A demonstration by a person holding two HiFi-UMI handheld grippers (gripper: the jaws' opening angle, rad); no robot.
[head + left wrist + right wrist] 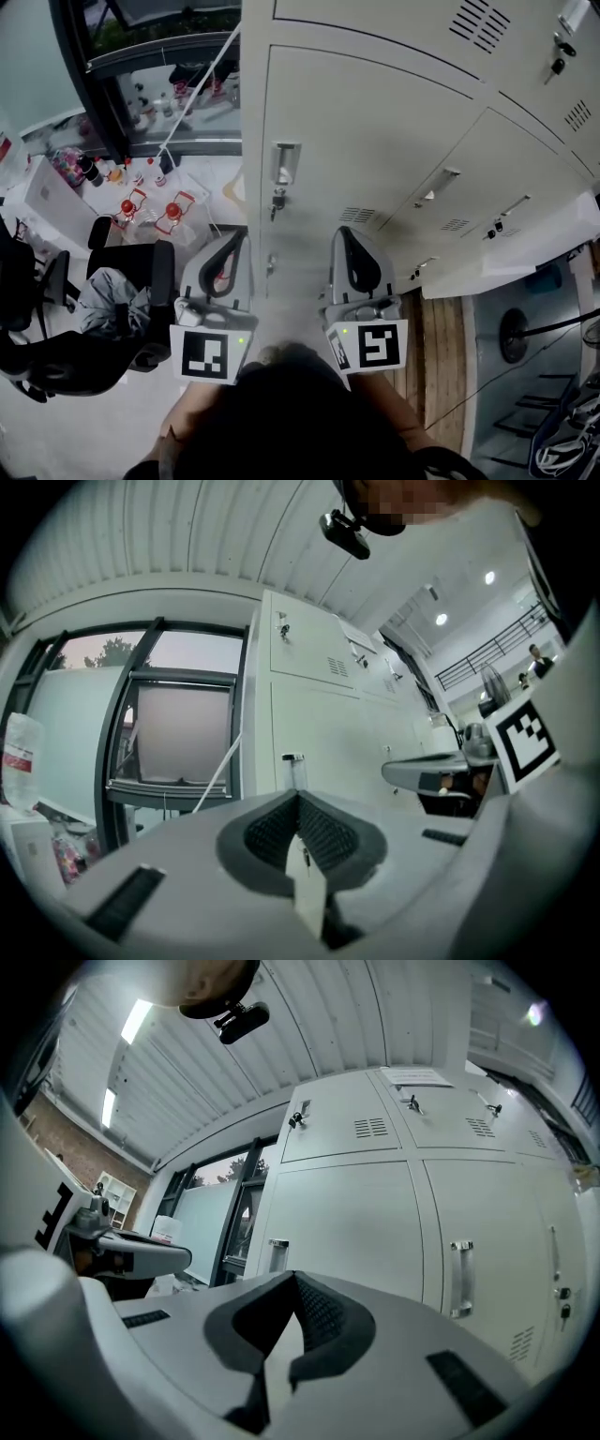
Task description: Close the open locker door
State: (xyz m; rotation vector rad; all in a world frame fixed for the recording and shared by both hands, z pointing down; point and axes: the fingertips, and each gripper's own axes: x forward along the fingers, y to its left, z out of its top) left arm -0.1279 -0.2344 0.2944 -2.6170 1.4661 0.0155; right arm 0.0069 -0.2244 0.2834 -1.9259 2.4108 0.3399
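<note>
Head view: left gripper (234, 246) and right gripper (349, 242) are held side by side before a closed locker, just below its handle (284, 164). The open locker door (511, 251) juts out well off to the right, and neither gripper touches it. My judgement is to step right, lay the clenched right jaws flat on the door's outer face near its free edge, and push steadily until it sits flush. The marker cubes (203, 354) show square patterns only.

Left gripper view: jaws clenched tip to tip, nothing between. The bottle (19, 757) has a red label, unreadable.

Right gripper view: jaws likewise clenched and empty. The print on the paper sheet (417, 1076) atop the lockers is too small to read.
</note>
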